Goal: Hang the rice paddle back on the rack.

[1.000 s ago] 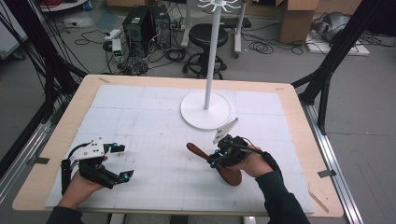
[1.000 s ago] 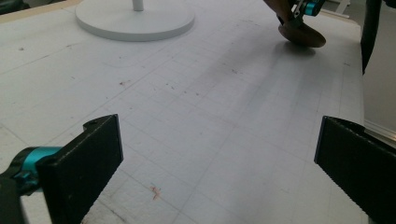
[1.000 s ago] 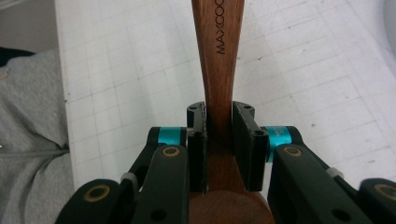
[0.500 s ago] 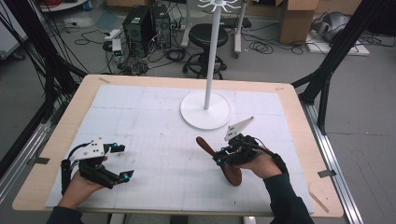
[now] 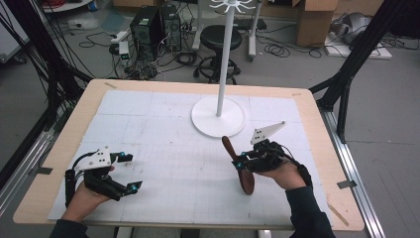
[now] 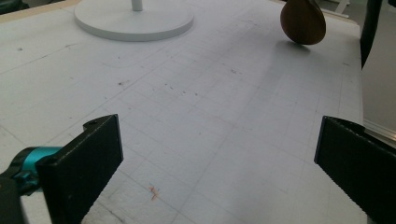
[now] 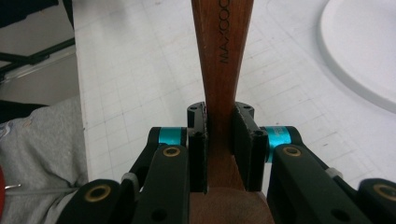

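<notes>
Right gripper view: right gripper, jaws clamped on brown wooden spoon at its flat handle; stiff, light, smooth. Left gripper, jaws wide, empty.

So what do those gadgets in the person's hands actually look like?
Each is a black hand-held frame. The left gripper and right gripper both have two flat black jaws, turquoise collars at the jaw joints, brass-coloured pivot pins and a pale grey three-cornered plate on top. A black cable loops from the left one. The person wears dark sleeves.
</notes>
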Available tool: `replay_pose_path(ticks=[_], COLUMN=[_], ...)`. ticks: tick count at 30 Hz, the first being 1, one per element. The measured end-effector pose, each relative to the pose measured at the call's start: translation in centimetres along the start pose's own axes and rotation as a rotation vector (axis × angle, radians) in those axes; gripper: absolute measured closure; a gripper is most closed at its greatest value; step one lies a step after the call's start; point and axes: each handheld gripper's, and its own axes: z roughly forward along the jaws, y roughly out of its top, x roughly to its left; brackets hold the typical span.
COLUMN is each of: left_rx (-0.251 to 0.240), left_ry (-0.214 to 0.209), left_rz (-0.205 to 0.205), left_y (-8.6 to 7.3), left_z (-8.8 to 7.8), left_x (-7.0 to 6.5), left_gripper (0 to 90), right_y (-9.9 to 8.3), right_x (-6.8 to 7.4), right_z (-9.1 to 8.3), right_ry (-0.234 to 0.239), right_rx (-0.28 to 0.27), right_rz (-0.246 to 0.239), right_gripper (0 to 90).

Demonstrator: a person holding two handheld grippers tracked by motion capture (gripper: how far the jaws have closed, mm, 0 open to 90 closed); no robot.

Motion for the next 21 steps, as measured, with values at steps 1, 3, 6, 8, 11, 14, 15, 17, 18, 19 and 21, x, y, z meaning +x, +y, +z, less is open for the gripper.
replay_pose_path(ticks=[1,3,6,8,11,14,15,17,18,19,21], left_rx=[0.0,0.0,-0.001,-0.002,-0.001,-0.001,-0.001,-0.004,-0.005,-0.005,-0.006], left_ry=[0.0,0.0,0.001,0.001,0.0,-0.004,-0.006,-0.002,-0.002,-0.003,-0.006], left_rz=[0.0,0.0,-0.001,-0.001,0.001,0.001,0.002,0.001,0.002,0.002,0.002], left_y=[0.0,0.0,0.0,0.0,0.0,0.0,0.0,0.0,0.0,0.0,0.0], left_z=[0.0,0.0,0.0,0.0,0.0,0.0,0.0,0.0,0.0,0.0,-0.1], left_x=[0.0,0.0,0.0,0.0,0.0,0.0,0.0,0.0,0.0,0.0,0.0], left_gripper=[1.7,1.7,1.7,1.7,1.7,1.7,1.7,1.7,1.7,1.7,1.7], right_y=[0.0,0.0,-0.1,-0.1,0.0,0.0,0.0,0.1,0.1,0.2,0.3], right_x=[0.0,-0.1,-0.2,-0.3,-0.4,-0.6,-0.6,-0.7,-0.7,-0.7,-0.9], right_z=[-0.1,-0.3,-0.6,-0.9,-1.3,-1.6,-1.8,-2.2,-2.3,-2.5,-2.8], right_ry=[0.002,-0.006,-0.017,-0.02,-0.025,-0.037,-0.046,-0.051,-0.054,-0.054,-0.064], right_rx=[-0.007,-0.021,-0.034,-0.044,-0.063,-0.079,-0.093,-0.116,-0.12,-0.124,-0.137], right_rz=[-0.001,-0.003,0.016,0.021,0.029,0.03,0.029,0.036,0.041,0.045,0.044], right_gripper=[77.3,77.3,77.4,77.4,77.4,77.4,77.5,77.4,77.5,77.5,77.5])
